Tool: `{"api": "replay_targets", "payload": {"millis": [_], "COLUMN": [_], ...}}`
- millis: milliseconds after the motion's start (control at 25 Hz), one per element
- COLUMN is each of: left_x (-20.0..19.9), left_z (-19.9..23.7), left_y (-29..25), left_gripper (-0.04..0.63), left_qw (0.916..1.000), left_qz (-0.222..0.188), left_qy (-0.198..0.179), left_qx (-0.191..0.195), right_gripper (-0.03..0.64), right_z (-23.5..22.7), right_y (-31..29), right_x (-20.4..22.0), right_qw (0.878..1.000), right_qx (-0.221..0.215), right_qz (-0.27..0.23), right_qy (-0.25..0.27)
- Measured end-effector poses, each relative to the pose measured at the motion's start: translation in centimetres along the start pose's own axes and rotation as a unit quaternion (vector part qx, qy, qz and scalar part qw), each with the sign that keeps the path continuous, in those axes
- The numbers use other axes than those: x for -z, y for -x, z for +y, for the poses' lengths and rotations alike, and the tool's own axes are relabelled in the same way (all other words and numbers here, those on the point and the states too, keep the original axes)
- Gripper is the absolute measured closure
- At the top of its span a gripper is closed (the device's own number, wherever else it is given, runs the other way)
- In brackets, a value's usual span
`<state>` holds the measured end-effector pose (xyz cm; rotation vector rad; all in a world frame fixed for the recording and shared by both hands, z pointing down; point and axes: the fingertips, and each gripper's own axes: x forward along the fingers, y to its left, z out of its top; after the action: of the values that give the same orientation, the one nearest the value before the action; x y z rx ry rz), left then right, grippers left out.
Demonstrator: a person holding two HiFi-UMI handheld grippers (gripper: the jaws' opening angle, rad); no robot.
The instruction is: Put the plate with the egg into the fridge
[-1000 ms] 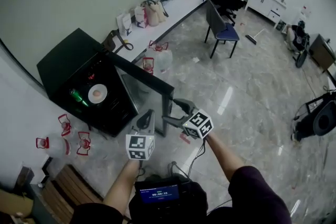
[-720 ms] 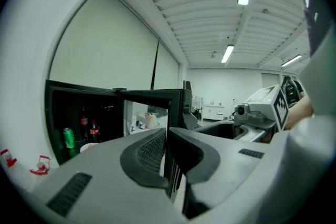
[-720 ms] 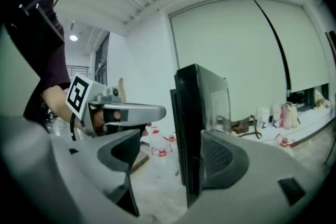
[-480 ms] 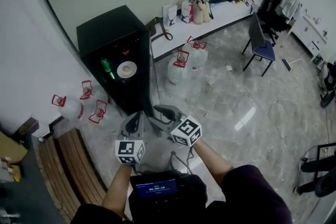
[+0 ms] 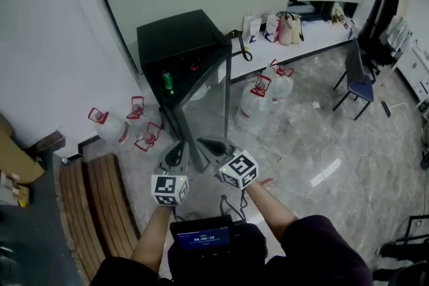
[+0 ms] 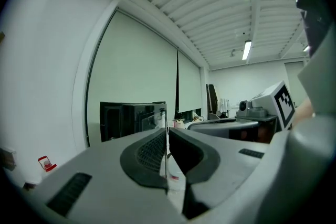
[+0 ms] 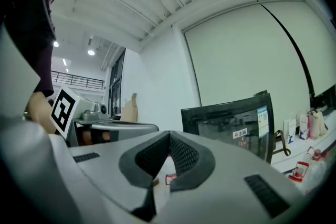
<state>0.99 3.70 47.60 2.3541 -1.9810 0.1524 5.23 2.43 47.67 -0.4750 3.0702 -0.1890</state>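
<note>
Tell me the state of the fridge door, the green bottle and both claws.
Fridge door: open.
Green bottle: on a shelf inside the fridge.
Left claw: shut, nothing between.
Right claw: just closed, shut, nothing between.

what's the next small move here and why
Probably nudge the glass door shut with the right gripper: the fridge stands ajar, the door's edge is just ahead, and that gripper's jaws have just closed on nothing. The left gripper is shut and empty too.
</note>
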Motion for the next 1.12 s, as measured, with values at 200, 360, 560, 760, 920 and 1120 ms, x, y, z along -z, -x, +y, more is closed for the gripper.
{"api": "replay_targets", "payload": {"millis": [200, 360, 560, 760, 920, 1120], "left_x": [0.2, 0.8, 0.7, 0.9, 0.8, 0.9], "left_z": [1.8, 2.4, 2.5, 2.4, 2.4, 2.4], "left_y": [0.6, 0.6, 0.2, 0.0, -0.3, -0.4], "left_gripper": [0.575, 0.575, 0.575, 0.575, 0.575, 0.575], "left_qw": [1.0000, 0.9999, 1.0000, 1.0000, 1.0000, 1.0000], "left_qz": [0.001, 0.004, 0.006, 0.006, 0.005, 0.006], "left_qy": [0.001, 0.007, 0.006, 0.005, 0.007, 0.007], "left_qx": [-0.009, -0.008, -0.004, -0.001, 0.001, 0.003], "right_gripper": [0.607, 0.607, 0.608, 0.609, 0.609, 0.609], "right_z": [0.7, 0.8, 0.3, 0.1, -0.4, -0.5], "right_y": [-1.7, -2.4, -2.8, -2.5, -2.3, -2.4], "right_x": [-0.4, -0.2, -0.2, 0.2, 0.2, 0.4], "right_qw": [1.000, 1.000, 1.000, 1.000, 1.000, 1.000], "right_qx": [-0.006, -0.005, -0.001, 0.003, 0.007, 0.009], "right_qz": [-0.001, 0.005, 0.006, 0.008, 0.011, 0.011], "right_qy": [0.009, 0.020, 0.017, 0.018, 0.017, 0.018]}}
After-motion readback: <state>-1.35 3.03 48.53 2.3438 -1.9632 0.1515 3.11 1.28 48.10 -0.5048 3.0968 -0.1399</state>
